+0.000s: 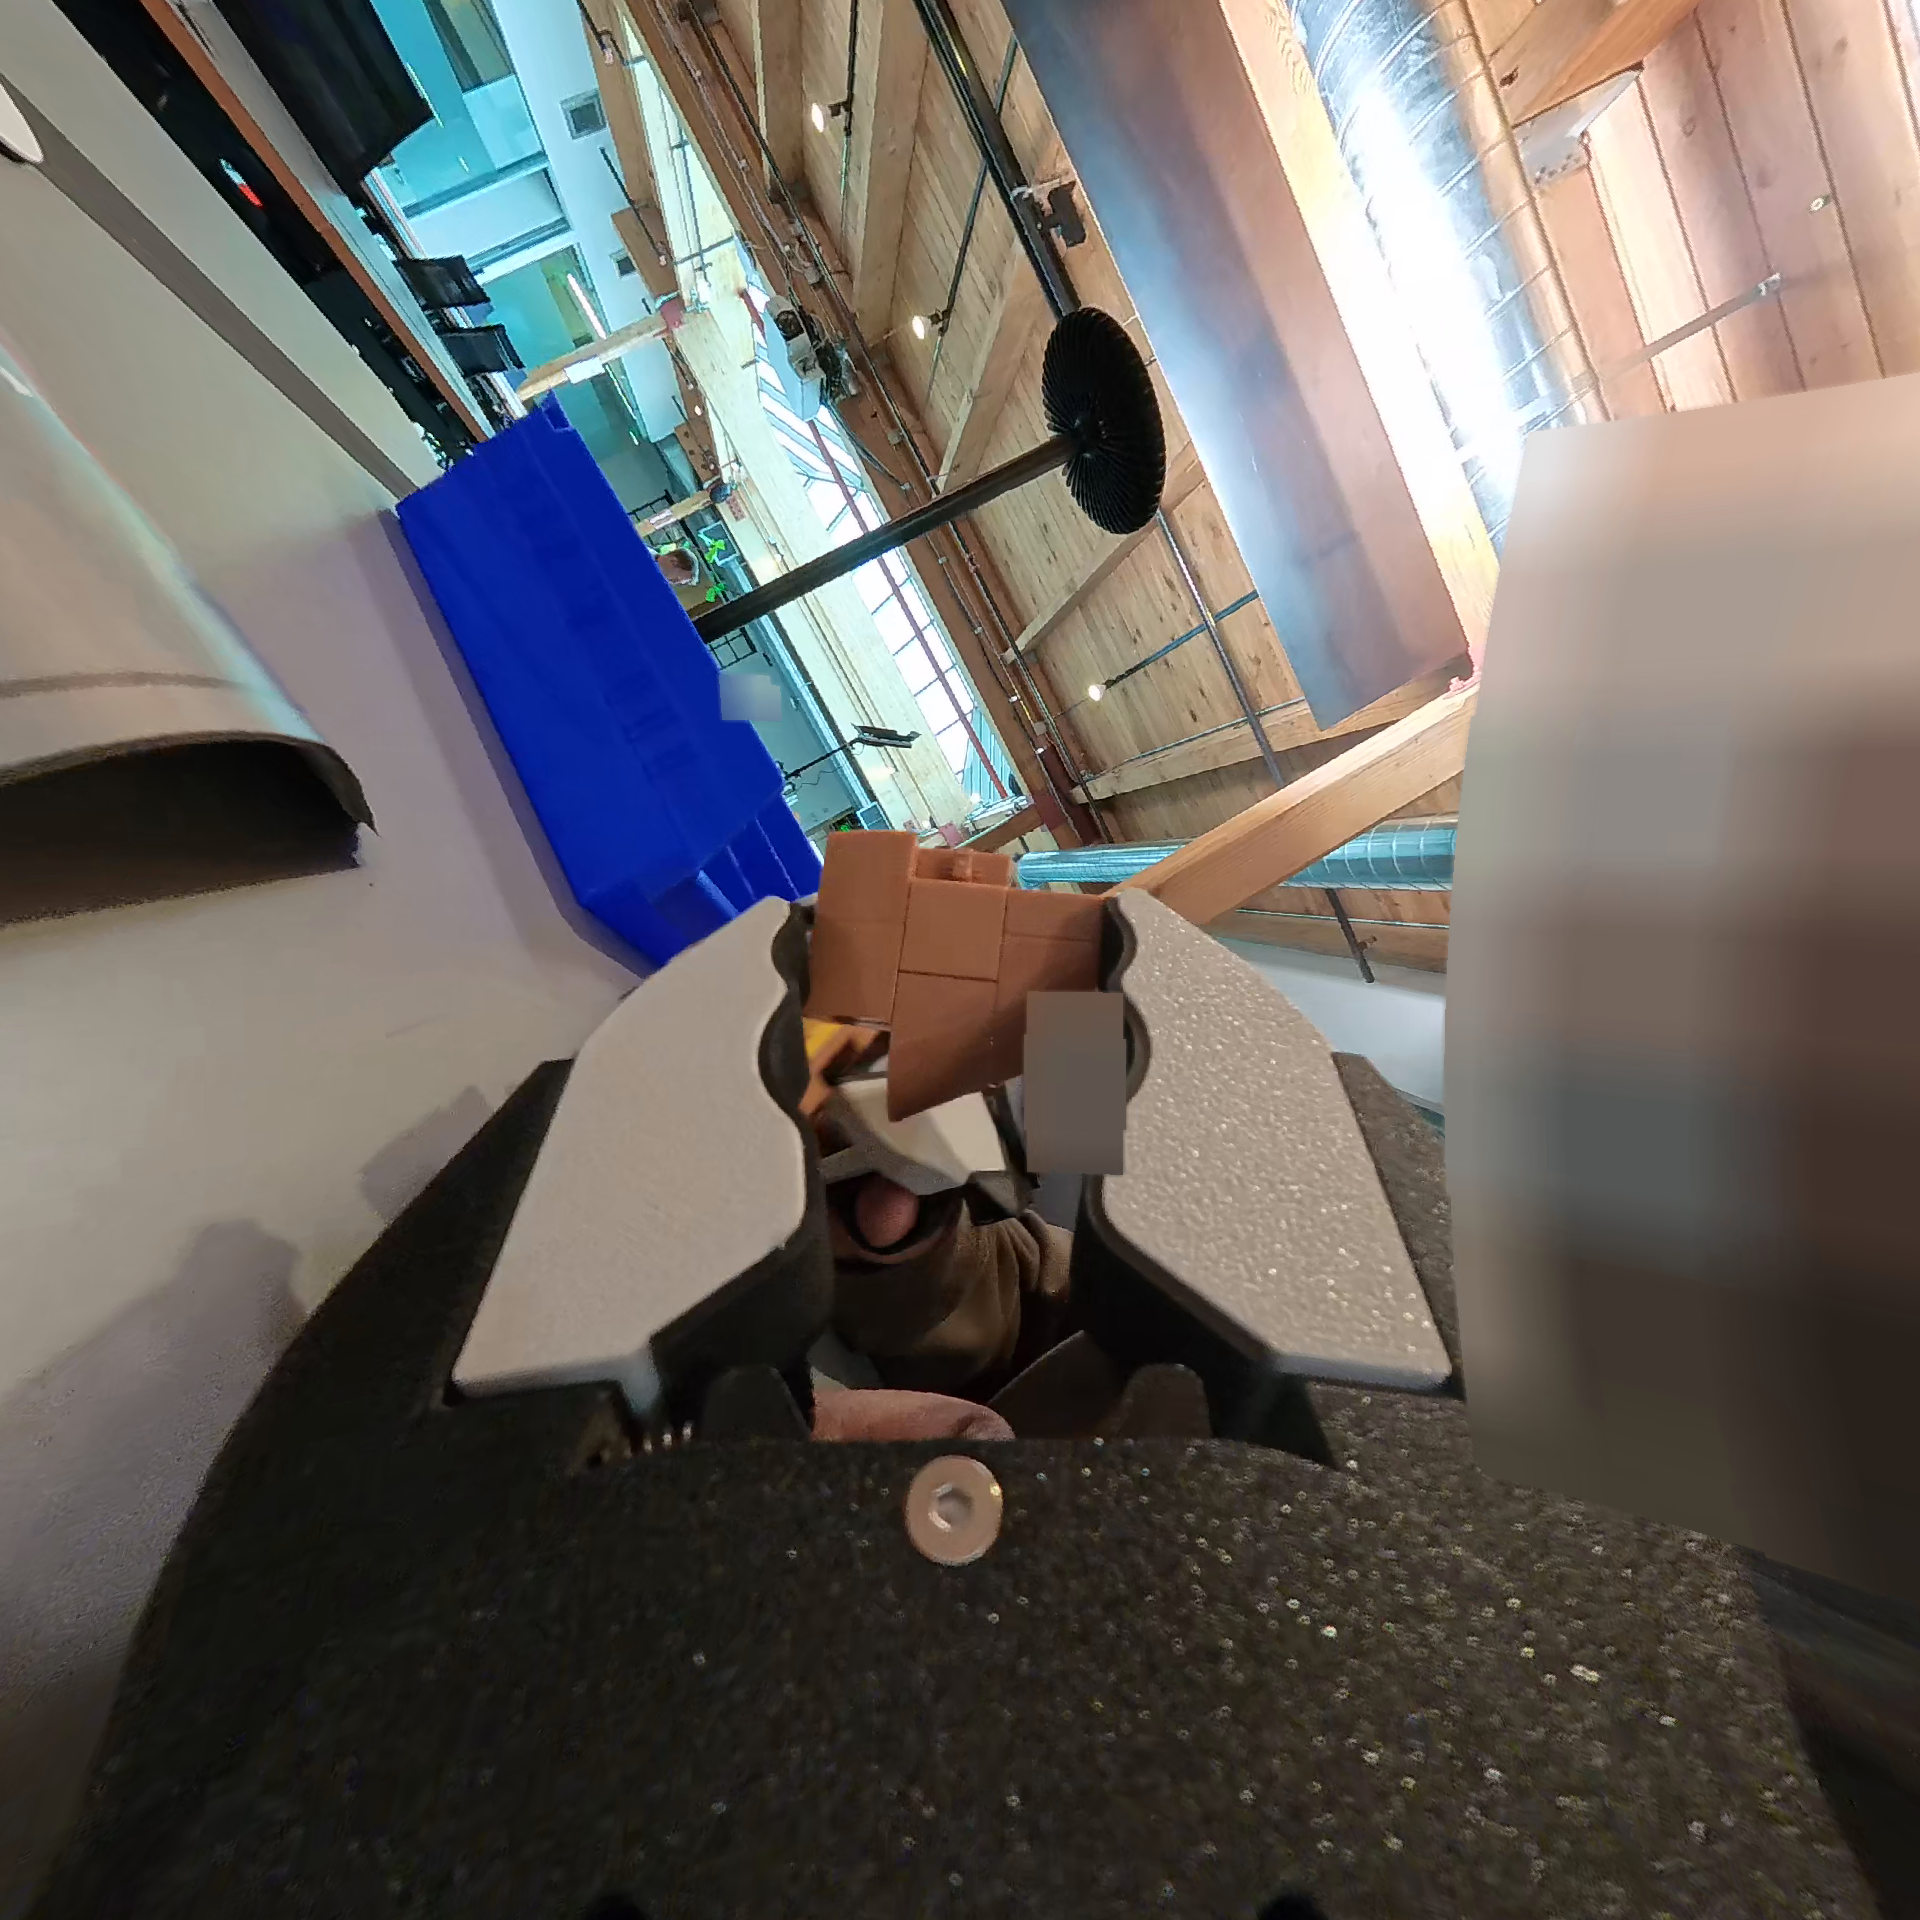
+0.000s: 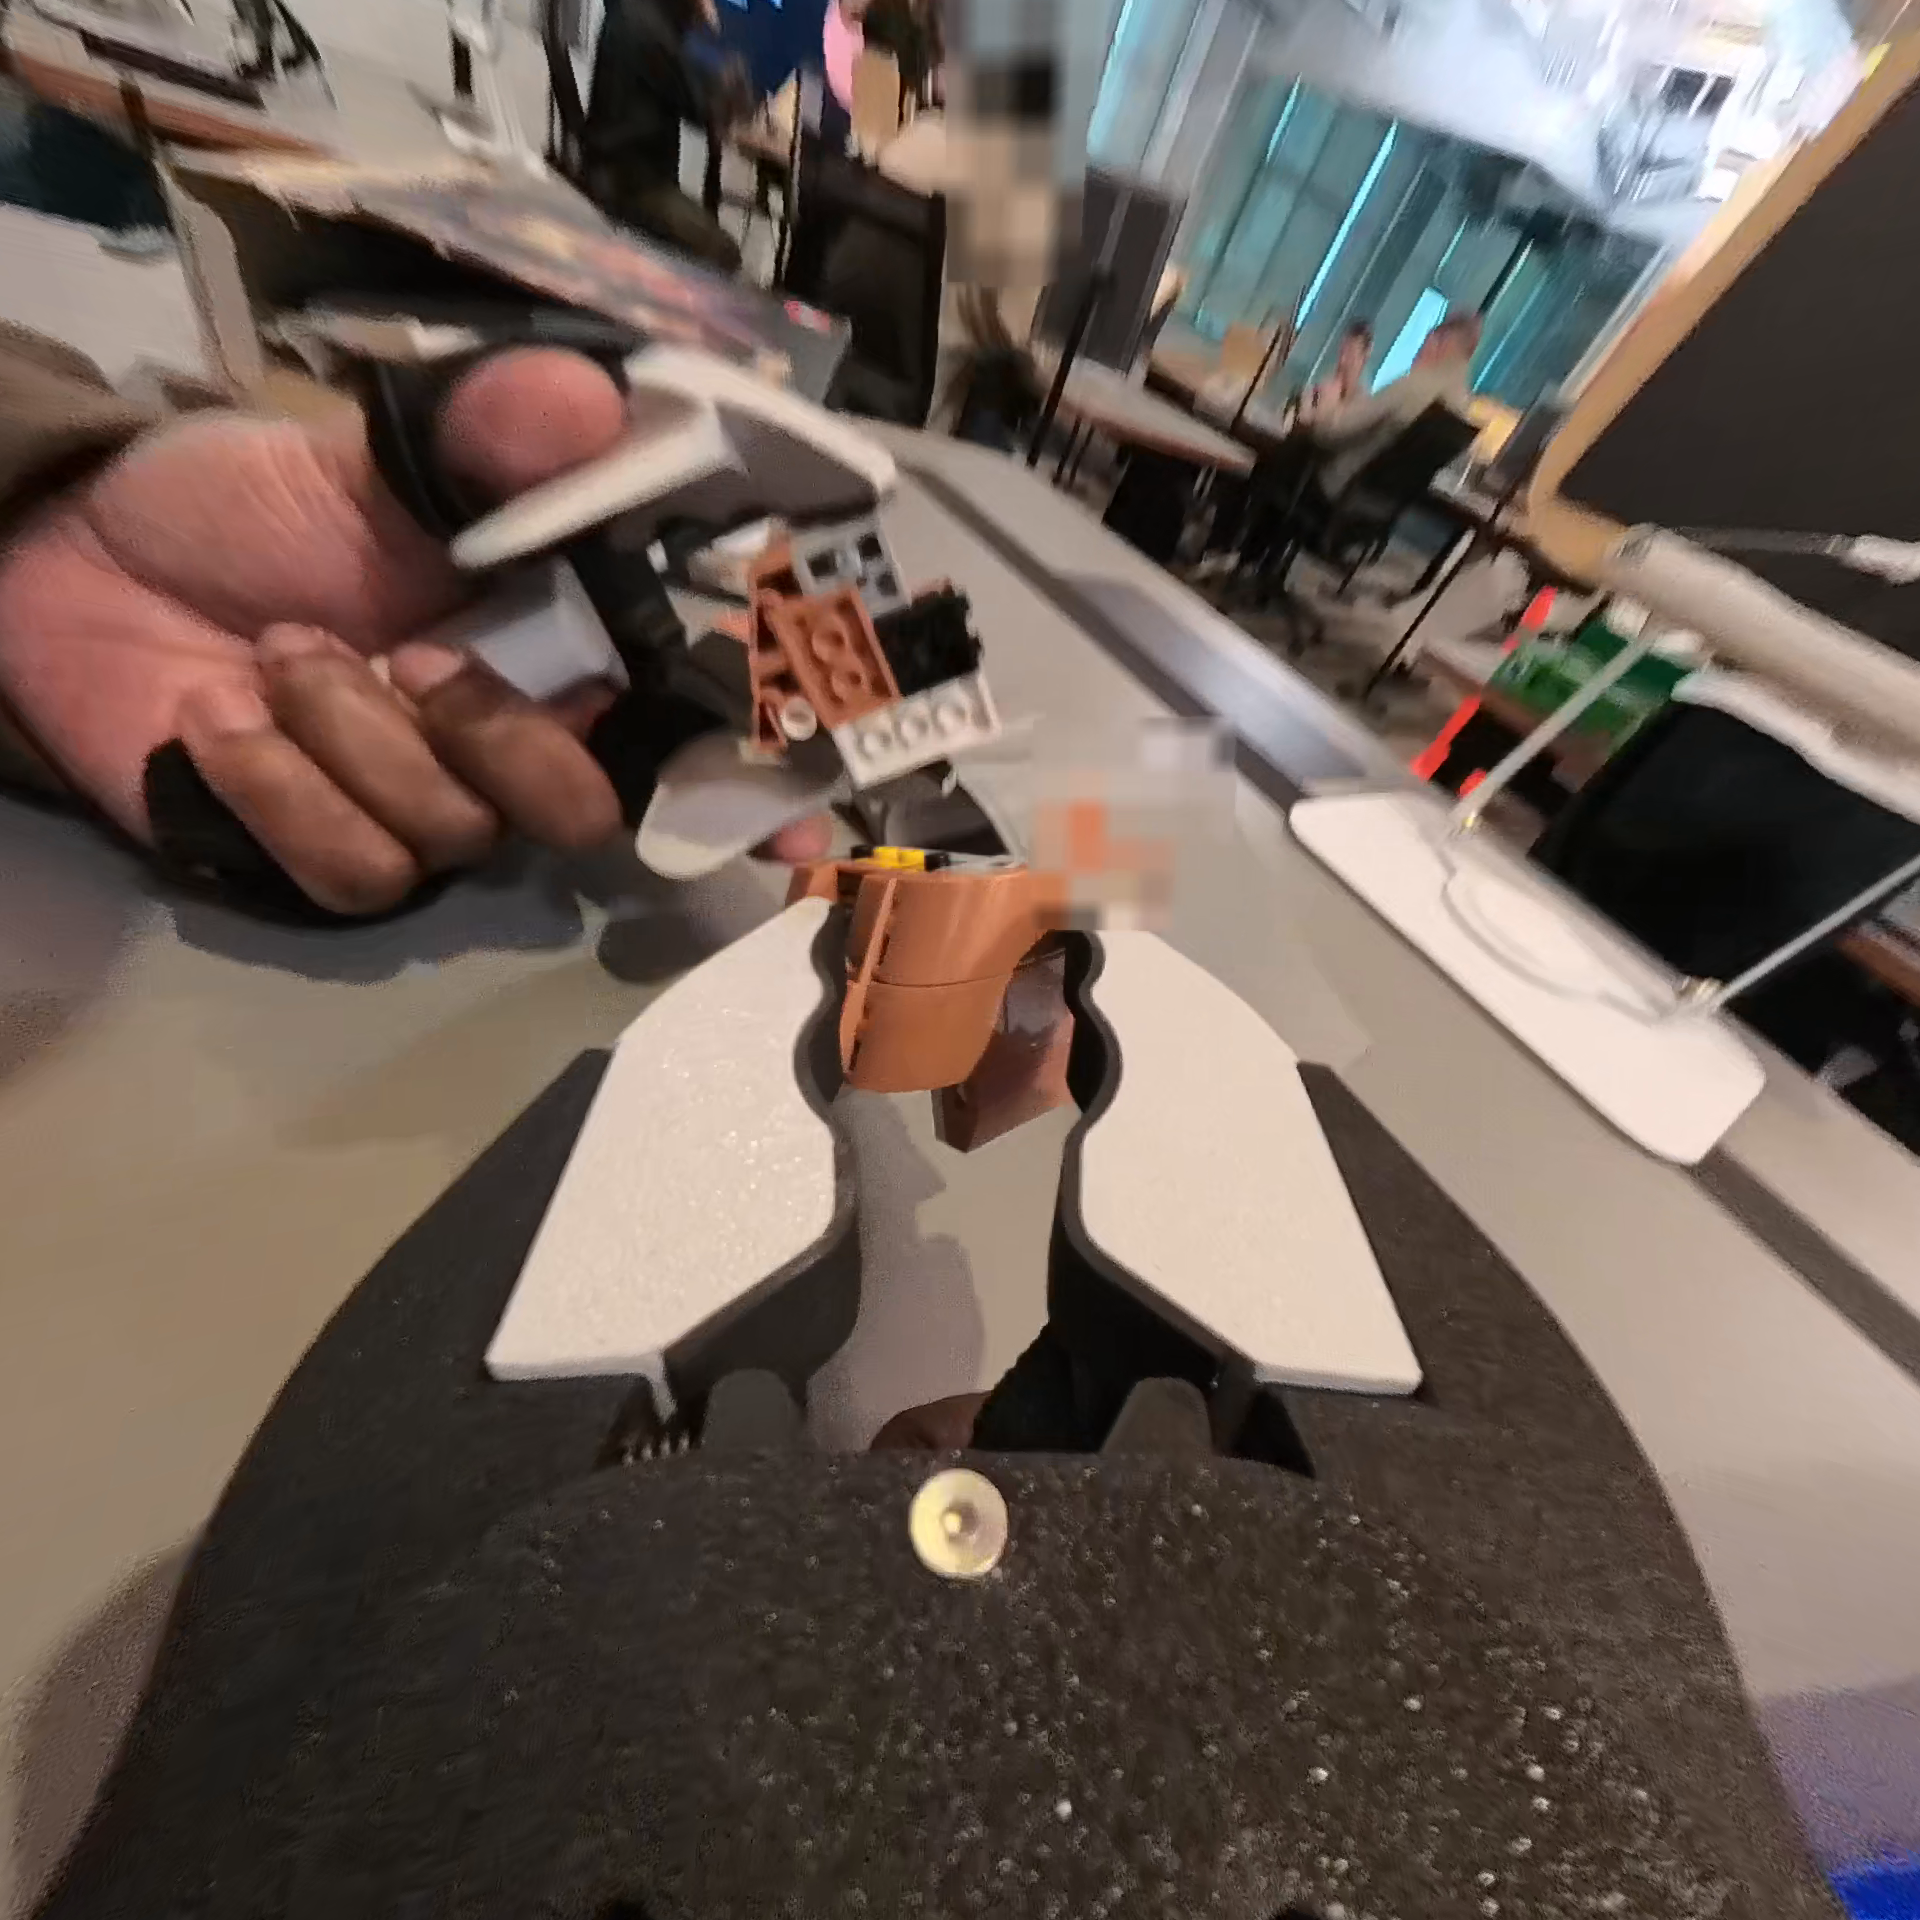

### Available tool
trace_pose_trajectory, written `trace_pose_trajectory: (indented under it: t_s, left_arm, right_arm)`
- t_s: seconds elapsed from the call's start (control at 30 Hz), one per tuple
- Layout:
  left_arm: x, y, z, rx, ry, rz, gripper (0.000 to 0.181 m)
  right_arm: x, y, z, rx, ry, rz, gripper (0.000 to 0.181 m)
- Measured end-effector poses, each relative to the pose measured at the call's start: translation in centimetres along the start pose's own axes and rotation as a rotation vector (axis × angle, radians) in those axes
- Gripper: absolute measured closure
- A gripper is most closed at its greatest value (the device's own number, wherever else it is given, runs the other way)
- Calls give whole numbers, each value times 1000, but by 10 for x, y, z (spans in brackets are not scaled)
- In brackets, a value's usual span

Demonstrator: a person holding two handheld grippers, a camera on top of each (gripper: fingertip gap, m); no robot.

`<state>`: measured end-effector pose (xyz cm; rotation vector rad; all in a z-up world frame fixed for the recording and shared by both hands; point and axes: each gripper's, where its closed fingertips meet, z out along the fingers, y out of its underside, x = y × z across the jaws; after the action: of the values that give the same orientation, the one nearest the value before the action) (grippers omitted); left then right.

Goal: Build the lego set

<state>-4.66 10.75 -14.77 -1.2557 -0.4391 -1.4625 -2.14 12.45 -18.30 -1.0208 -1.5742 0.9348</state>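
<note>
In the right wrist view, the right gripper pinches a rounded brown sub-assembly at frame centre, directly below the studded brown-and-grey build clamped in the left gripper at upper left, the 2 nearly touching.

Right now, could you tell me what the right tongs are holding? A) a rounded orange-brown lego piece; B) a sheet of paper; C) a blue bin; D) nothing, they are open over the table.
A: in the right wrist view the right tongs are shut on the rounded orange-brown lego piece, held above the grey table.
</note>
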Motion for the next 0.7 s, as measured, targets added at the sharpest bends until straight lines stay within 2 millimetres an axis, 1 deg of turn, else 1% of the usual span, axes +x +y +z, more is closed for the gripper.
trace_pose_trajectory:
  t_s: [0.13,0.23,0.33,0.43,0.63,0.7]
  left_arm:
    - [-2,-4,-2,5,-18,15,128]
    - [-2,-5,-2,3,-23,18,127]
    - [-2,-4,-1,-8,-19,28,127]
    - [1,-2,0,-29,-18,71,127]
    - [1,-2,0,-74,-55,194,127]
    - [1,-1,0,-90,-67,221,127]
  right_arm:
    - [-10,31,7,-214,-78,16,141]
    - [-14,44,6,-311,-122,64,141]
    - [-14,48,2,-354,-157,127,141]
    - [-11,51,-5,-400,-169,131,141]
    - [-14,56,-19,-453,-248,143,140]
    - [-16,61,-25,-482,-286,174,130]
